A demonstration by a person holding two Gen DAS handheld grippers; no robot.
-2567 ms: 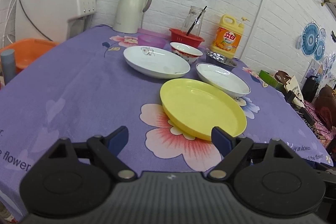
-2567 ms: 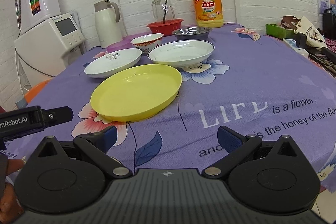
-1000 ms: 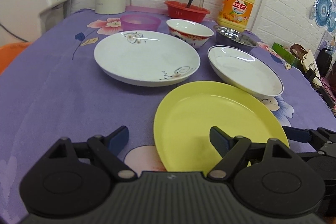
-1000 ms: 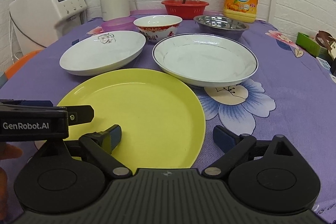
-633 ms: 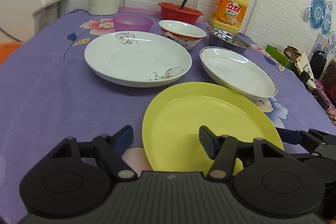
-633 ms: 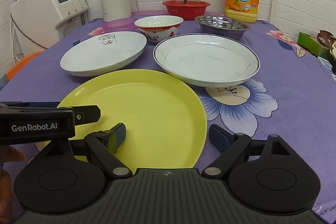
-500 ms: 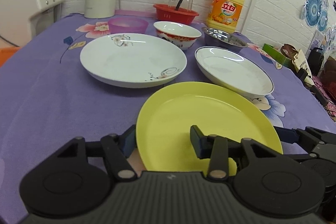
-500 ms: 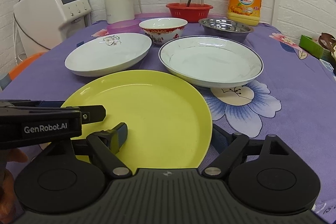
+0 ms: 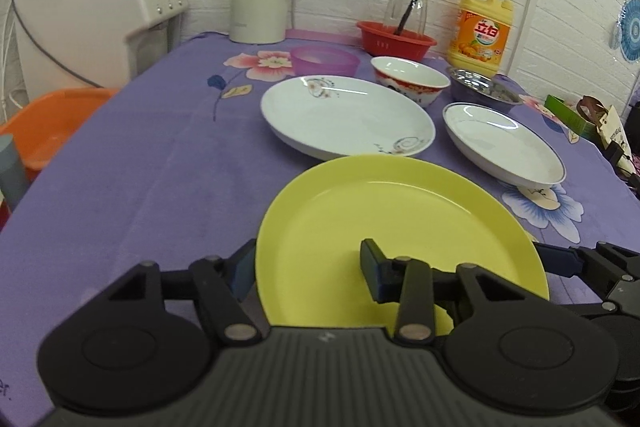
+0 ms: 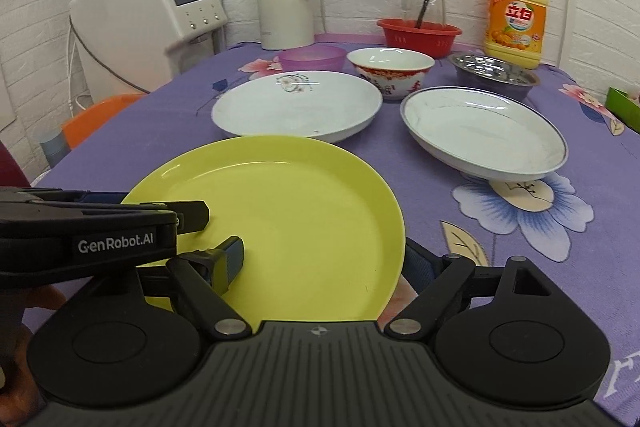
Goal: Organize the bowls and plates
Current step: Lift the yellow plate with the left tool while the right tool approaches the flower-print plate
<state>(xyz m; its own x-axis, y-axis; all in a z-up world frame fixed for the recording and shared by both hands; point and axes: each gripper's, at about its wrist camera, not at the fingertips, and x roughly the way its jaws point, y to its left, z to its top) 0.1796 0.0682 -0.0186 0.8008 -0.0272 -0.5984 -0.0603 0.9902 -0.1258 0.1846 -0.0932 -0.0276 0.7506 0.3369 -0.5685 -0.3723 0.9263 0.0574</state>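
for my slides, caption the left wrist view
Left tool straddling the yellow plate rim, two white plates behind.
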